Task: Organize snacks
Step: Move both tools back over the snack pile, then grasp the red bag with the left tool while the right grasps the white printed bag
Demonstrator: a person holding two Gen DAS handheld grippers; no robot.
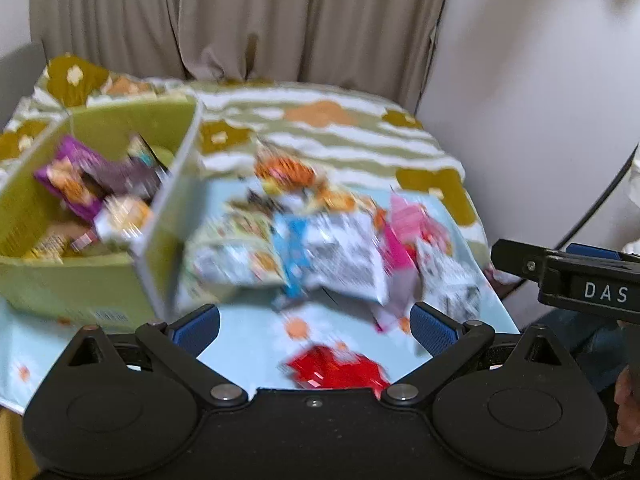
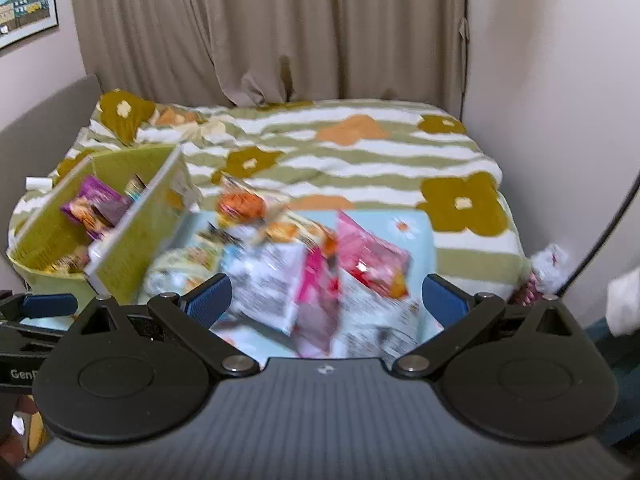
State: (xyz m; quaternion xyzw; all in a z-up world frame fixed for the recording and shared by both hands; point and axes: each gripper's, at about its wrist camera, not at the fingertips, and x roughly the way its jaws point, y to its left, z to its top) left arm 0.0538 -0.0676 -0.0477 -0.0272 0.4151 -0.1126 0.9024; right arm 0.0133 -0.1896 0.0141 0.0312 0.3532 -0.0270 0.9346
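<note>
Our left tongs (image 1: 316,322) and right tongs (image 2: 326,300) gape empty beside a green box (image 1: 100,280) holding snack packets (image 1: 76,184).

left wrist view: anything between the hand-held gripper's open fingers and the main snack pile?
Mostly bare light-blue mat, plus one red packet lying just ahead of the left hand-held gripper, short of the snack pile. Shown in the left wrist view.
</note>
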